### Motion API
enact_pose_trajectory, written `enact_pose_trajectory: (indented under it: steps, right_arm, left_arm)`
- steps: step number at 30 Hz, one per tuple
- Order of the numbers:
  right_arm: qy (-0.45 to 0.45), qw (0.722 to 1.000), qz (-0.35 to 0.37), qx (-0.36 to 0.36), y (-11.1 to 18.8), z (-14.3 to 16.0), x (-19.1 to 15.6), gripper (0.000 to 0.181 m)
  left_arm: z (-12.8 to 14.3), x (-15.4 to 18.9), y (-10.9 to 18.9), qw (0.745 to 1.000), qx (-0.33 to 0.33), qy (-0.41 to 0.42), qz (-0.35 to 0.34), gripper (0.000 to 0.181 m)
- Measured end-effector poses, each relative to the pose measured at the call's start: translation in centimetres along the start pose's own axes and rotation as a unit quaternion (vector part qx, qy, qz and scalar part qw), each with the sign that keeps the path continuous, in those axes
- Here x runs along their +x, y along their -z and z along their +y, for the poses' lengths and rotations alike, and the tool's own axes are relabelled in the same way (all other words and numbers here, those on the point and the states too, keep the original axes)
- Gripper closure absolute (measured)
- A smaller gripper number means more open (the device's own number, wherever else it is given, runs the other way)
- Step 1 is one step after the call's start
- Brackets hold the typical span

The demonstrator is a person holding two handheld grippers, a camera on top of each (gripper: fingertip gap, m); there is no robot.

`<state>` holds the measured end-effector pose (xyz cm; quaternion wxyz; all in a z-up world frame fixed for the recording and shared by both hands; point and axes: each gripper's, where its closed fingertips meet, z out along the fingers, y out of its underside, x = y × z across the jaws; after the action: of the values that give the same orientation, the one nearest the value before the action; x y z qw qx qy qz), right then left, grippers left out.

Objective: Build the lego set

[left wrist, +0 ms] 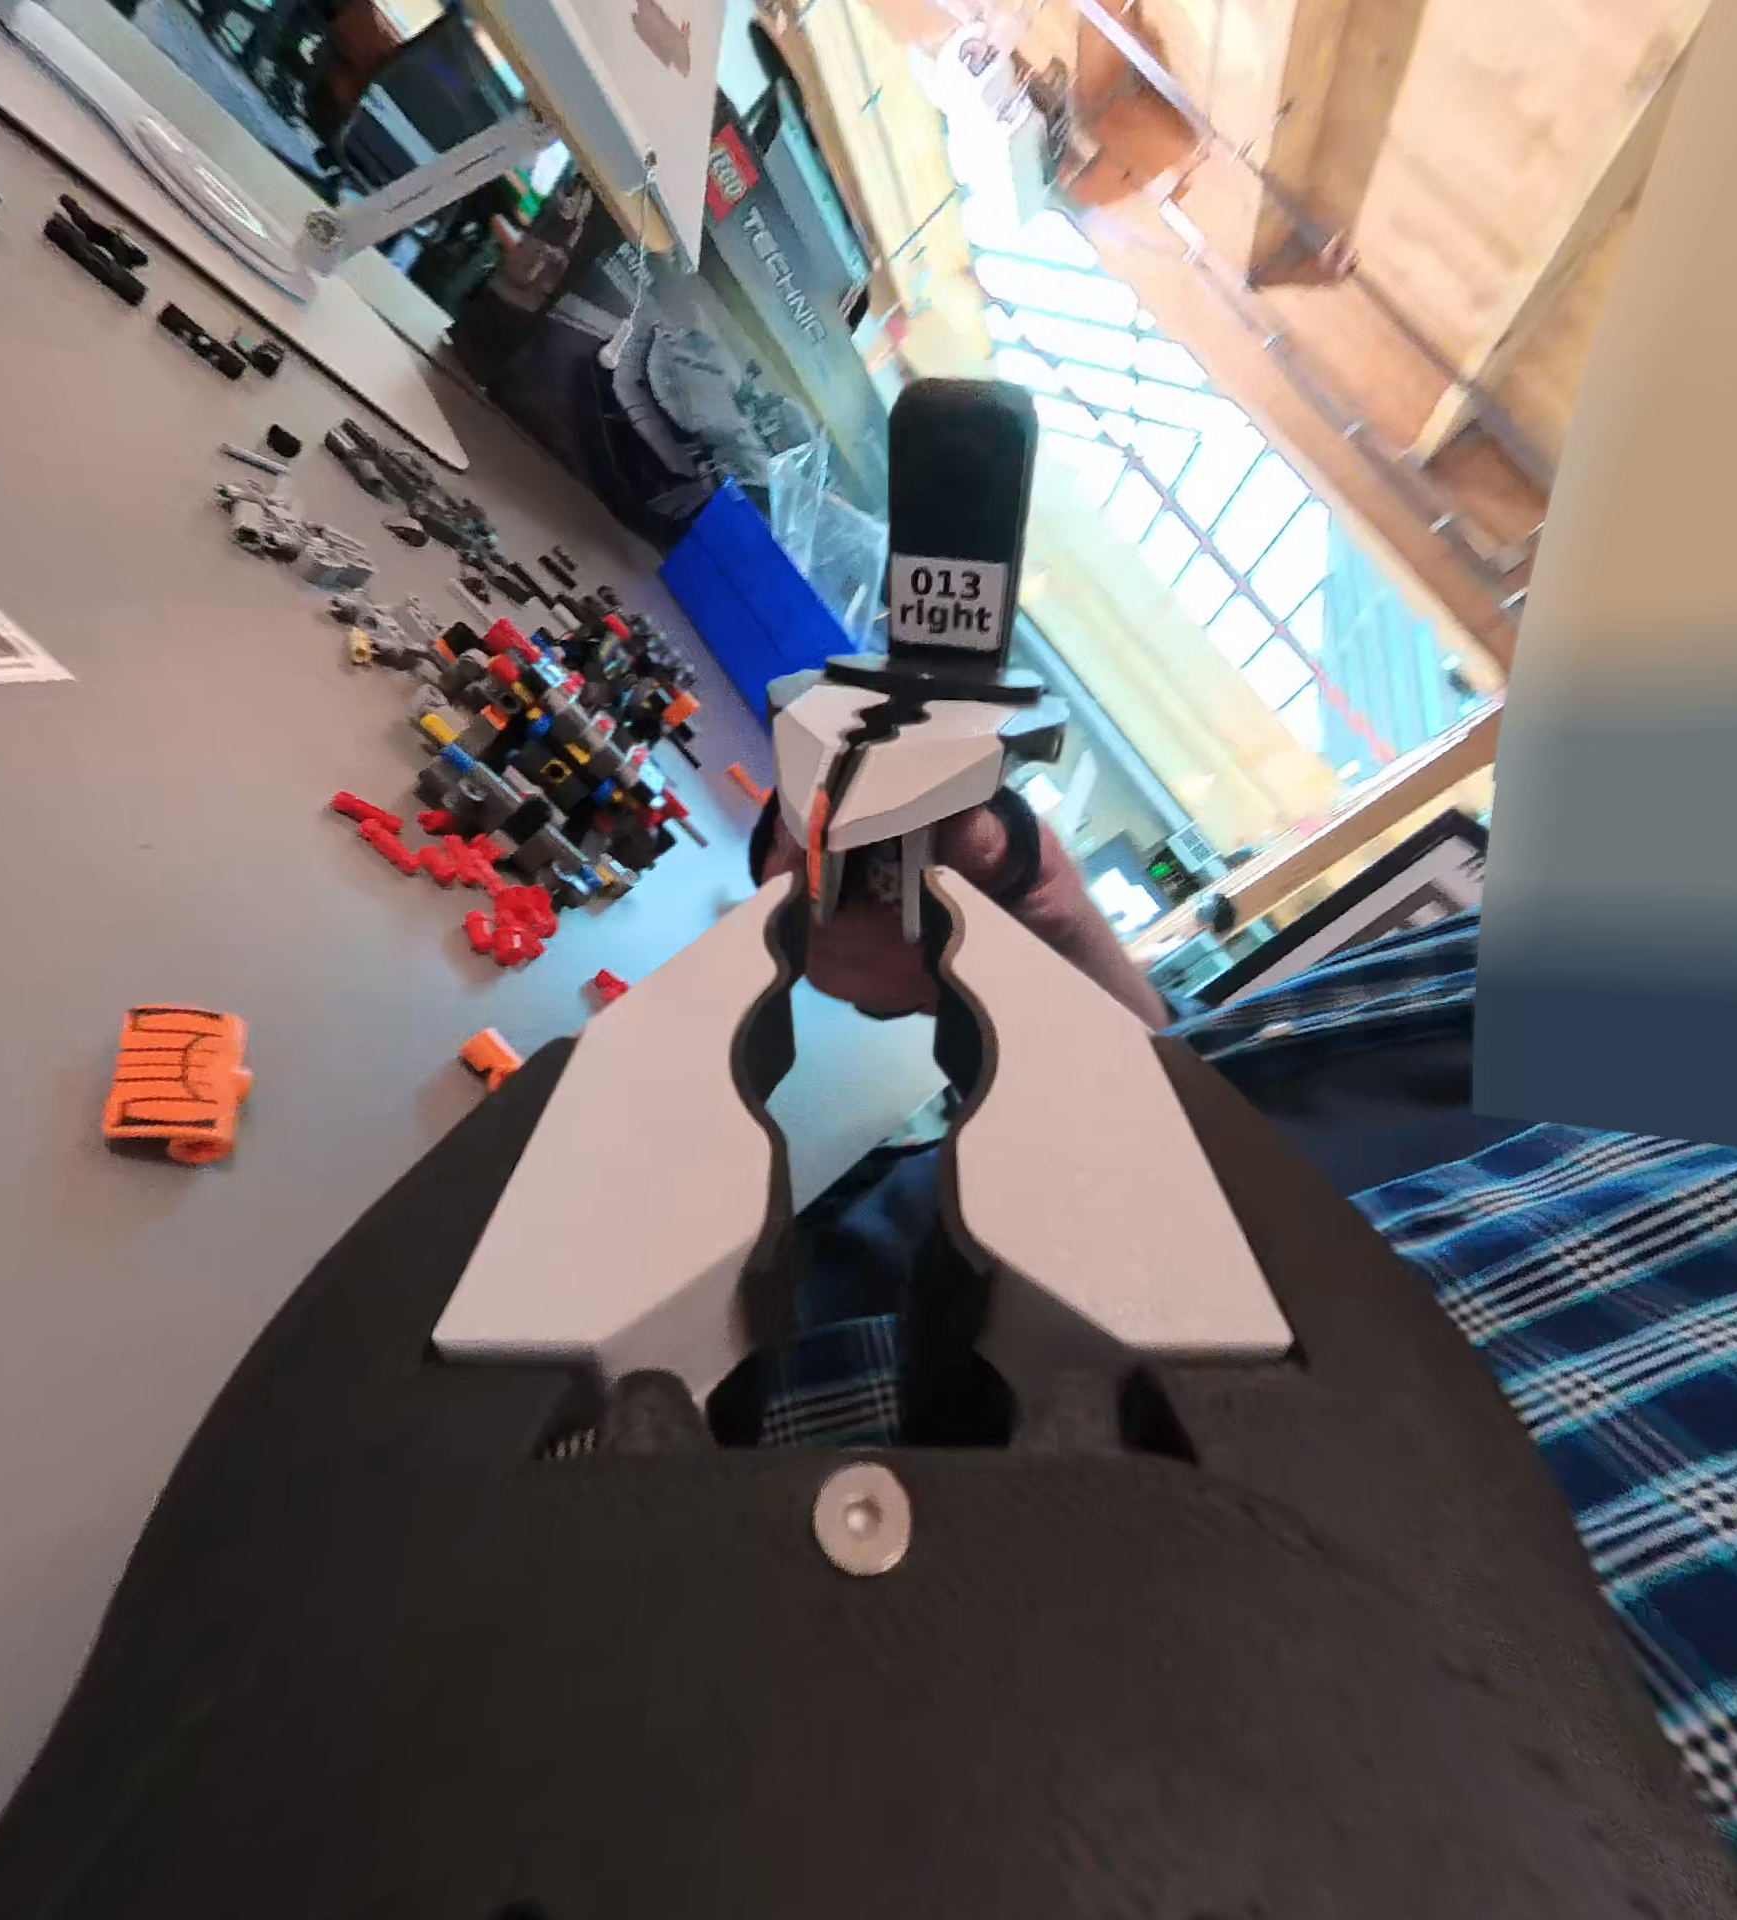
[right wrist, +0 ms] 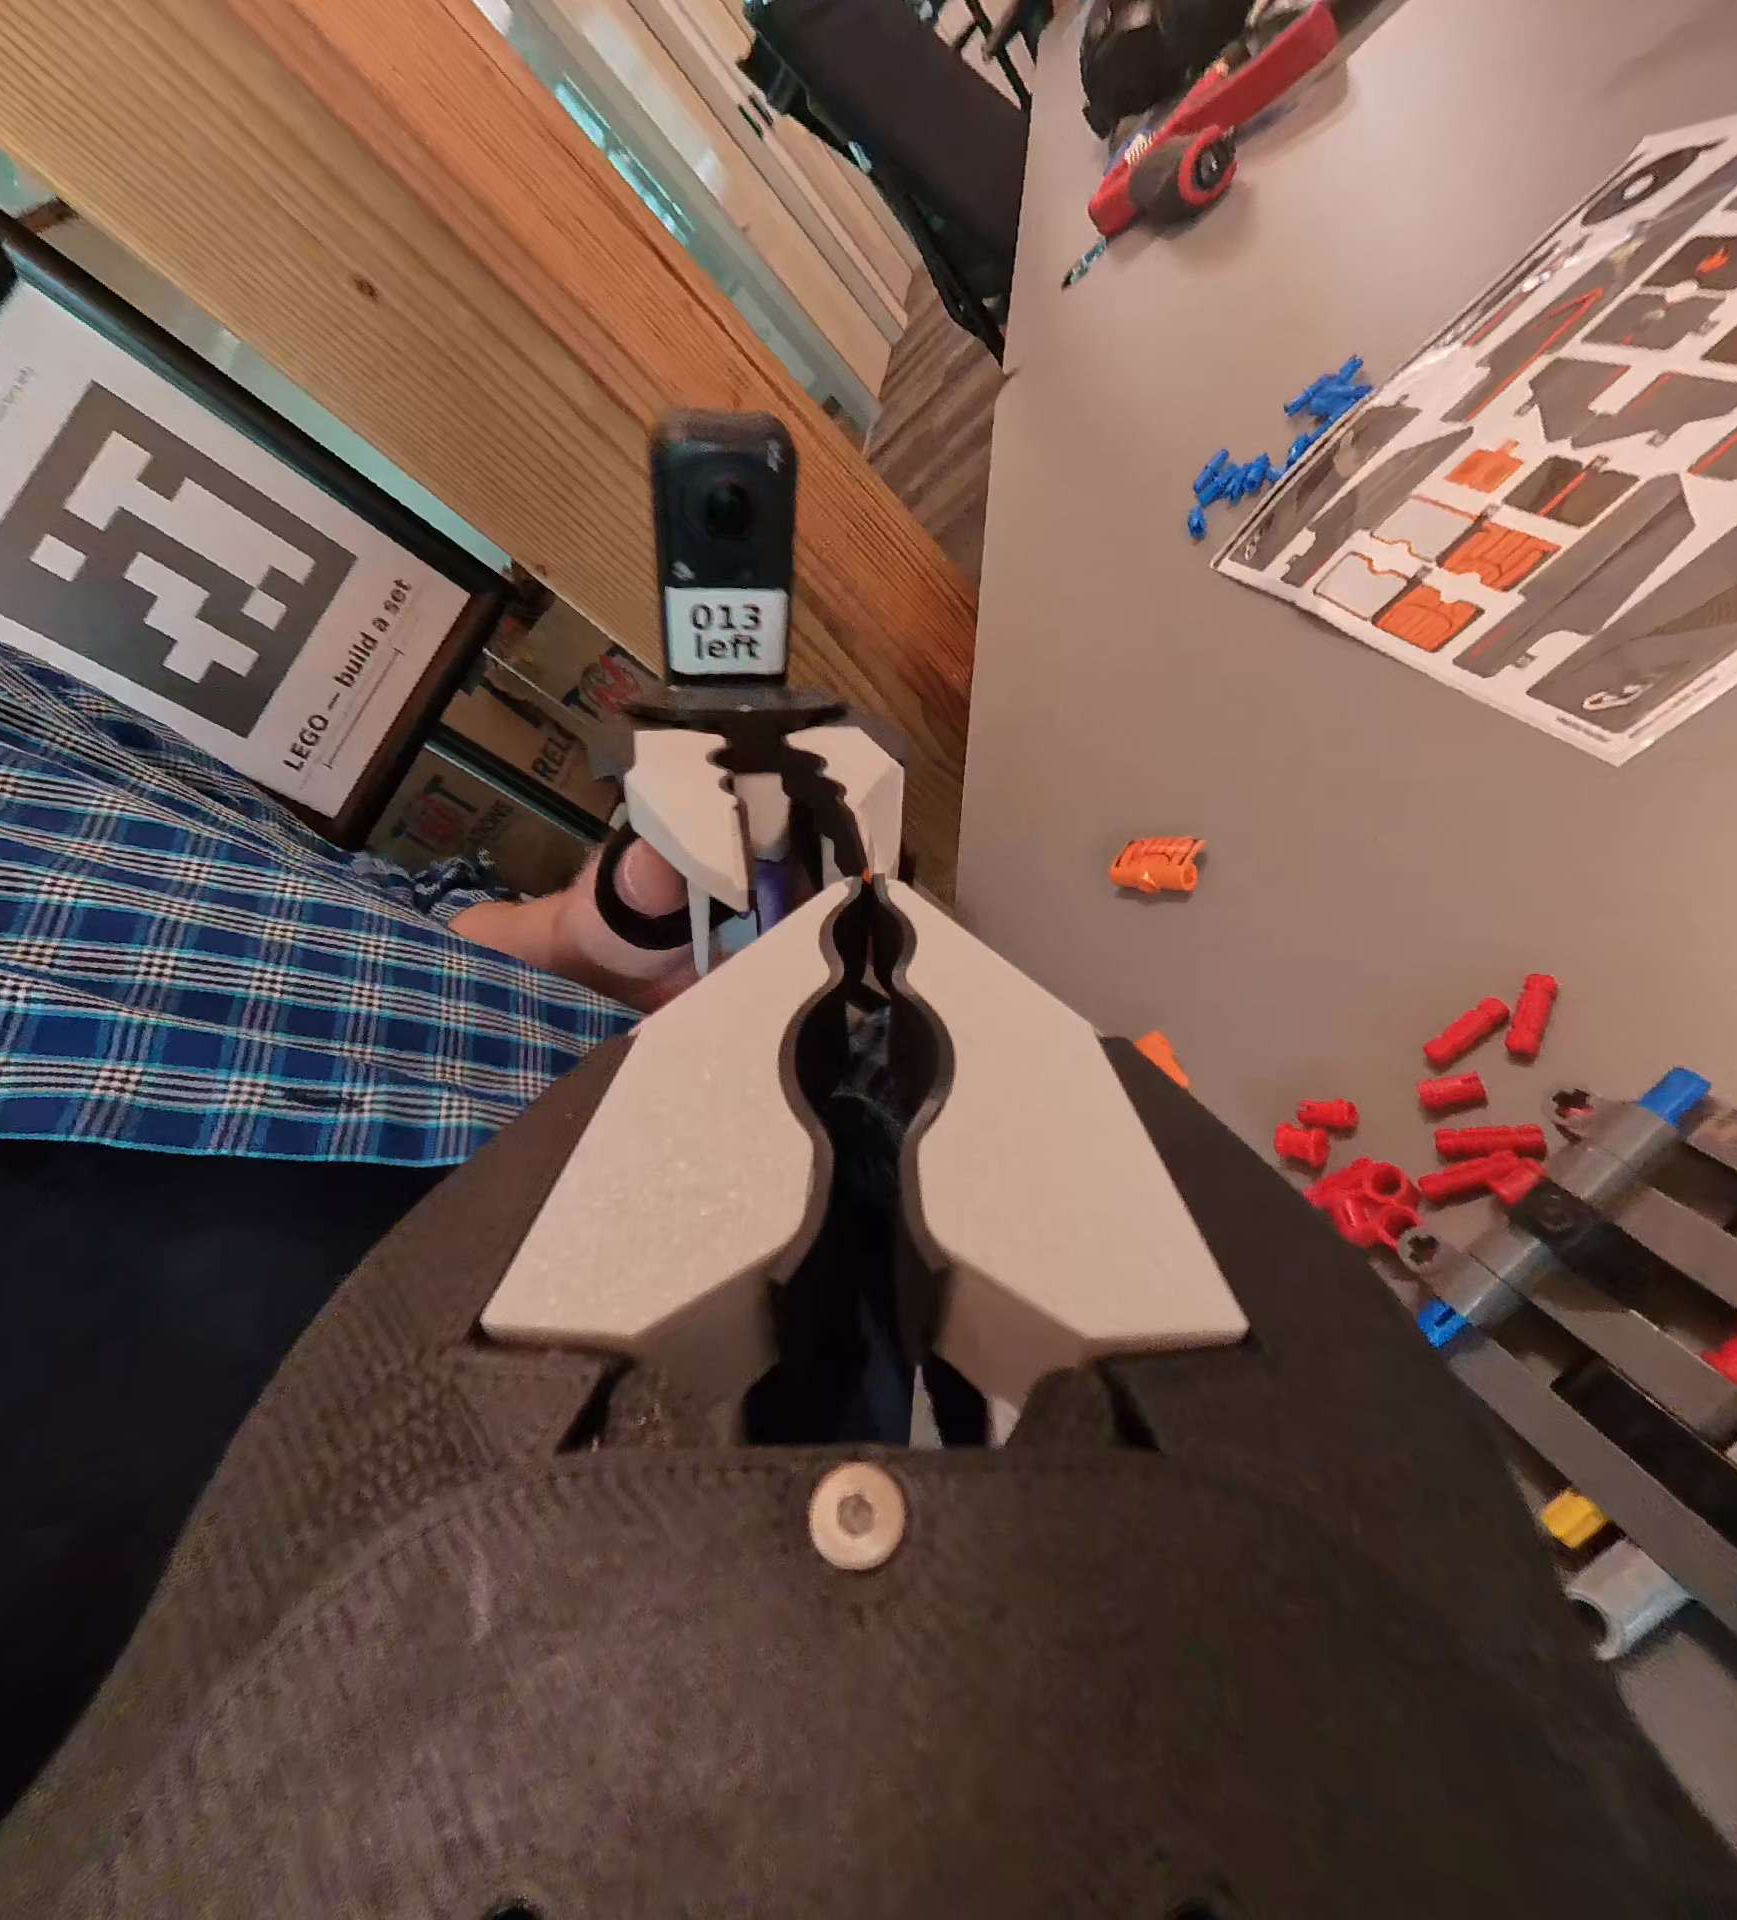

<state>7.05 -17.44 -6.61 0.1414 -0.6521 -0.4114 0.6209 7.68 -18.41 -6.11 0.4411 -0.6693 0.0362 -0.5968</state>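
Claws facing tip to tip above table edge for mid-air joining. Am pinching thin orange piece in right claw, nearly closed. Left claw gaping slightly; hold unclear. Half-built grey frame lying on table beside red pins.

White labels on both gripper cameras; printed box; framed marker sign; wording withheld.
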Motion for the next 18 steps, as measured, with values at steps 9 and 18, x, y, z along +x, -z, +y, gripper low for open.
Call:
enact_pose_trajectory:
  steps: [9, 18]
  right_arm:
    - [0.031, 0.999, 0.016, -0.01, -0.4, 0.2, 0.1, 0.181]
    - [0.017, 0.996, 0.044, -0.078, 0.4, 1.3, 1.7, 0.181]
  left_arm:
    - [0.8, -1.5, 0.2, 0.995, -0.035, -0.052, -0.077, 0.138]
    - [2.3, -3.1, 0.5, 0.972, -0.12, -0.139, -0.148, 0.14]
